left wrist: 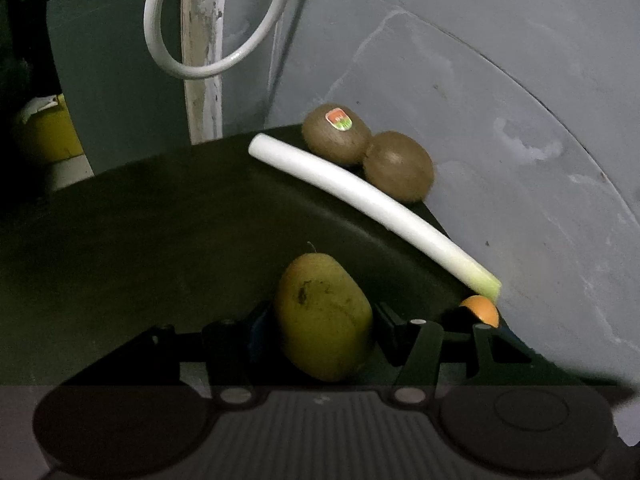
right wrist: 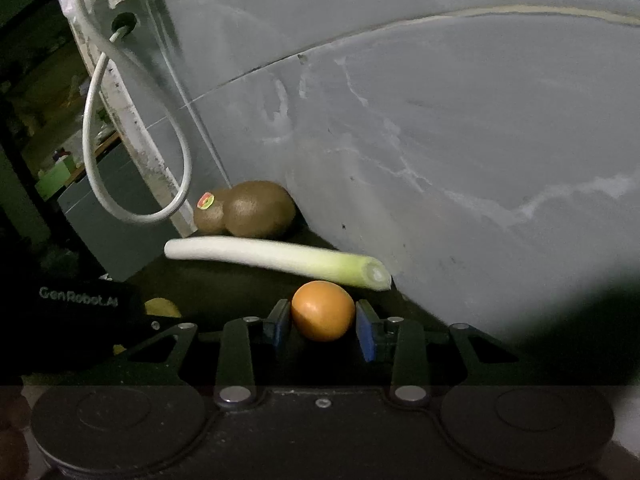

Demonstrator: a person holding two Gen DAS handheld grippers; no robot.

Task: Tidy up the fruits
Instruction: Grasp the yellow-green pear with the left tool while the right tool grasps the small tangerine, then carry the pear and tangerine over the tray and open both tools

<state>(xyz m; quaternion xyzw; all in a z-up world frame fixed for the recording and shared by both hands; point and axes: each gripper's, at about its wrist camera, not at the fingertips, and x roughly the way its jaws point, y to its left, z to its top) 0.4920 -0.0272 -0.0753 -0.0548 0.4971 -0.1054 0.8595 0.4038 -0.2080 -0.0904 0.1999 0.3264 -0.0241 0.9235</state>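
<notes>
Left wrist view: the left gripper (left wrist: 323, 320) holds a yellow-green mango (left wrist: 324, 316) between its two fingers, and the pads seem to press on both its sides. The mango sits low over the dark bench (left wrist: 160, 220), near the front edge. In the right wrist view, the right gripper (right wrist: 323, 322) has a small orange fruit (right wrist: 323, 310) between its blue pads (right wrist: 365, 334). The pads look just beside the fruit, maybe touching it; I cannot tell for sure if they squeeze it yet.

Two brown kiwis (right wrist: 248, 210) sit touching each other at the back corner of the bench, against the grey wall (right wrist: 440, 140). A long white leek (right wrist: 276, 258) lies in front of them, along the wall edge, with its green end near the orange fruit.

I think this is the picking-up step: both fruits are being grabbed. Next, each gripper needs a firm but gentle hold, then a lift straight up, so the round fruit does not roll away or bump the leek.

Hard to see: the bench is very dark. No bowl or basket for the fruit shows. The bottom of the mango is hidden by the gripper. A white cable (left wrist: 216, 20) hangs behind.
</notes>
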